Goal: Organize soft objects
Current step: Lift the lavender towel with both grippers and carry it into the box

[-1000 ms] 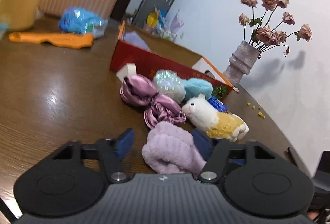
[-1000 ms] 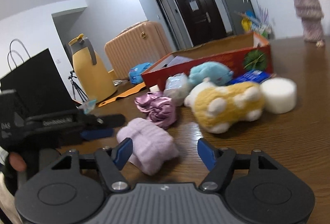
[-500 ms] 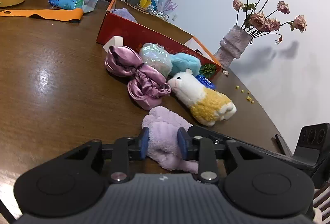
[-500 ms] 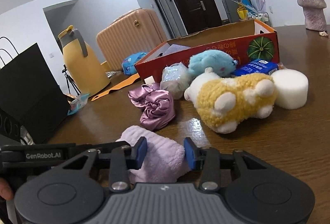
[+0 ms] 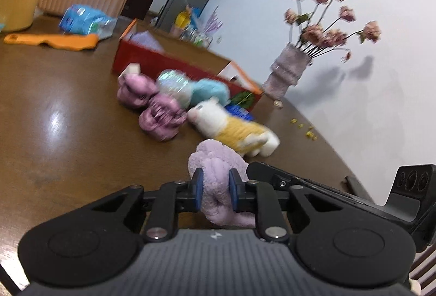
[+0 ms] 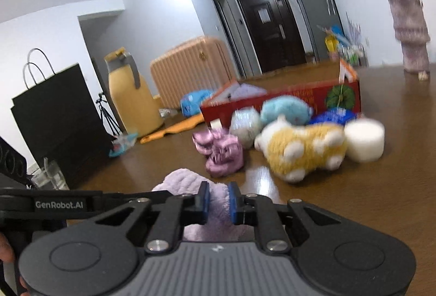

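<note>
Both the left tool [image 5: 213, 189] and right tool [image 6: 216, 204] grip the lilac fleece cloth [image 5: 218, 159]; lift evenly, keeping tension, toward the red box [image 6: 286, 102] mid-worktop.

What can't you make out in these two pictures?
- Box contents: both views, its wall hides most.
- Towel lower part: left view, fingers cover it; right view, the gripper body.
- Toy face: blurred in both views.
- Blue packet: print blurred.
</note>
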Tool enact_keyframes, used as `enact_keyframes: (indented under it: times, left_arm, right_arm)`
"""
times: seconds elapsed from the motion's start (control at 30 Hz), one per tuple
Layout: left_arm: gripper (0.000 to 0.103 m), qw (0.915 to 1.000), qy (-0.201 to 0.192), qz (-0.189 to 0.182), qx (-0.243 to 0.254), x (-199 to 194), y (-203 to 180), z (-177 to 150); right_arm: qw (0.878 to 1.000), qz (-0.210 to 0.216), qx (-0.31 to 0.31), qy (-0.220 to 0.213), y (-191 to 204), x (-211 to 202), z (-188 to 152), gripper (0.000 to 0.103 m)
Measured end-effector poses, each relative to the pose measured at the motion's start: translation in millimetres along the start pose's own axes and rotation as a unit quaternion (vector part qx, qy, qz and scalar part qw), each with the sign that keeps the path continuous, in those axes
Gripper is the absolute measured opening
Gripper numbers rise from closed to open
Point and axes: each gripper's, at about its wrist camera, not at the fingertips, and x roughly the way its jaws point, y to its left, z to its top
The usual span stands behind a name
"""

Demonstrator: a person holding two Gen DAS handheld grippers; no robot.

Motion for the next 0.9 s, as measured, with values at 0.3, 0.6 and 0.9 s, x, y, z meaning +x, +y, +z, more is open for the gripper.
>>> enact_keyframes:
  times: [0.3, 0.6, 0.9]
  left_arm:
    - [0.019, 0.9960, -0.058, -0.053, 0.043, 13.6, -57.2, 92.3]
    - [0.019, 0.9932, -0.074, -0.063, 0.064, 77.0, -96.8, 233.5]
    - [0.019, 0.9990, -0.028, -0.034, 0.011, 225.6, -47.8, 292.6]
  right_arm:
    - [0.996, 0.010, -0.046, -0.069, -18.9, -30.3, 108.3, 0.013]
    - [0.995, 0.005, -0.086, -0.058, -56.6, 15.9, 264.0, 0.013]
    - [0.995, -0.029, -0.093, 0.027, -133.2, 159.1, 329.9, 0.013]
